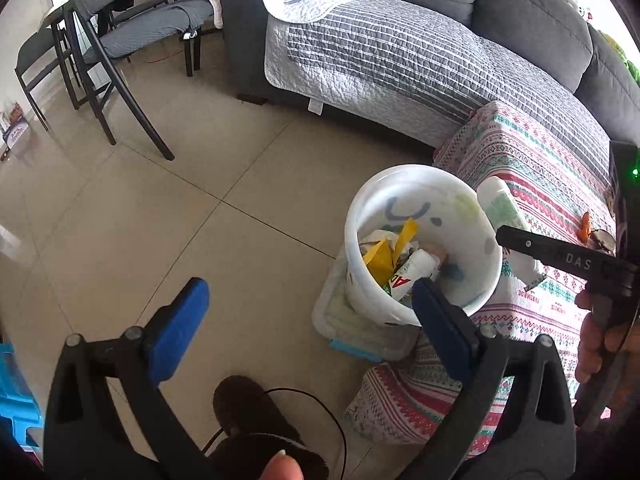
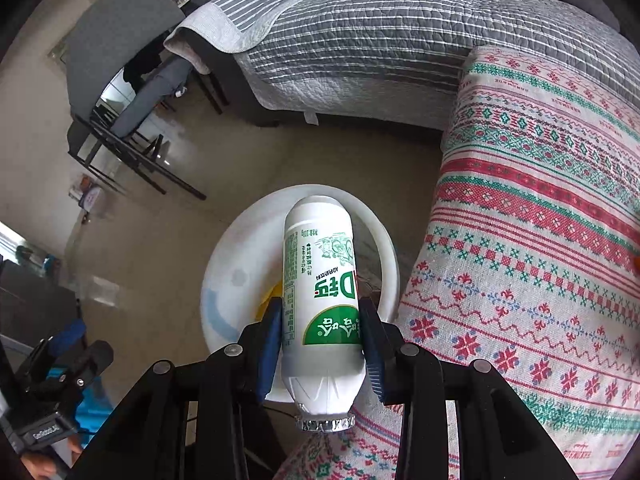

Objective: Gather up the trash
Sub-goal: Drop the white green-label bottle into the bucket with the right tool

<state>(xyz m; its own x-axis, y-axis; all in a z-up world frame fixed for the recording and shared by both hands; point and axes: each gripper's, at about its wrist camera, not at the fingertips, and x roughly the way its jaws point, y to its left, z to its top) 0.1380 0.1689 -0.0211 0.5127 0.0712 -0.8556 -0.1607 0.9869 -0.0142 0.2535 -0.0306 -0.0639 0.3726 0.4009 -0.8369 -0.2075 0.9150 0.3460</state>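
A white bucket [image 1: 424, 240] stands on the floor beside a table with a patterned cloth [image 1: 532, 184]. It holds yellow wrappers, crumpled paper and a small white bottle. My left gripper [image 1: 308, 320] is open and empty, just in front of the bucket. My right gripper [image 2: 320, 340] is shut on a white and green drink bottle [image 2: 320, 280], held above the bucket [image 2: 224, 280] with its foil cap toward the camera. In the left wrist view the right gripper's black finger [image 1: 560, 254] and the held bottle [image 1: 500, 204] show at the bucket's right.
A grey sofa with a striped quilt [image 1: 400, 52] stands behind. Dark chairs [image 1: 100, 60] stand at the far left. A clear box with a blue latch [image 1: 352, 332] sits under the bucket. Orange scraps [image 1: 586, 226] lie on the cloth. A slipper [image 1: 248, 416] is near the bottom.
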